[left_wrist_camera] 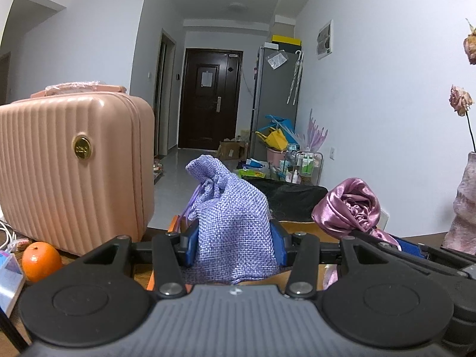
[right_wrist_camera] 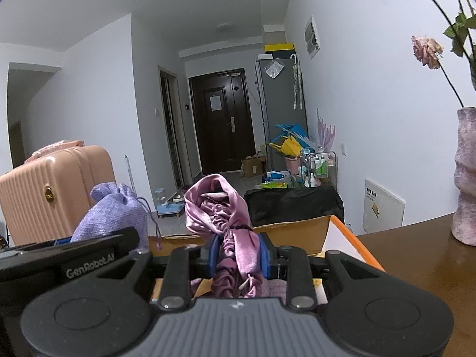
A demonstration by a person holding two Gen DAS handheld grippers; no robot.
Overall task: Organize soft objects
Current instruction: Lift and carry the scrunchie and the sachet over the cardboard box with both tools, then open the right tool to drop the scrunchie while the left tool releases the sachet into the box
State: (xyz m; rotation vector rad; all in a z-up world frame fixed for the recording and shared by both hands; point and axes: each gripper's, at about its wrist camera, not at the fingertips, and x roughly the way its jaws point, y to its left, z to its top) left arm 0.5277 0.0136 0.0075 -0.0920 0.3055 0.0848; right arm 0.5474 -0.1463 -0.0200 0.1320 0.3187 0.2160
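Note:
My left gripper (left_wrist_camera: 235, 247) is shut on a lavender woven drawstring pouch (left_wrist_camera: 230, 217), held upright above an orange-edged cardboard box (left_wrist_camera: 309, 229). My right gripper (right_wrist_camera: 238, 257) is shut on a pink satin bonnet (right_wrist_camera: 221, 208), bunched and held above the same box (right_wrist_camera: 324, 232). The pouch also shows at the left of the right wrist view (right_wrist_camera: 114, 214). The bonnet shows at the right of the left wrist view (left_wrist_camera: 348, 205). The two grippers sit side by side, close together.
A pink ribbed hard case (left_wrist_camera: 71, 163) stands at the left on the wooden table (right_wrist_camera: 416, 258), with an orange (left_wrist_camera: 41, 260) in front of it. A pink vase (right_wrist_camera: 465, 178) with dried roses stands at the right. A black-covered piece (right_wrist_camera: 294, 202) lies beyond the box.

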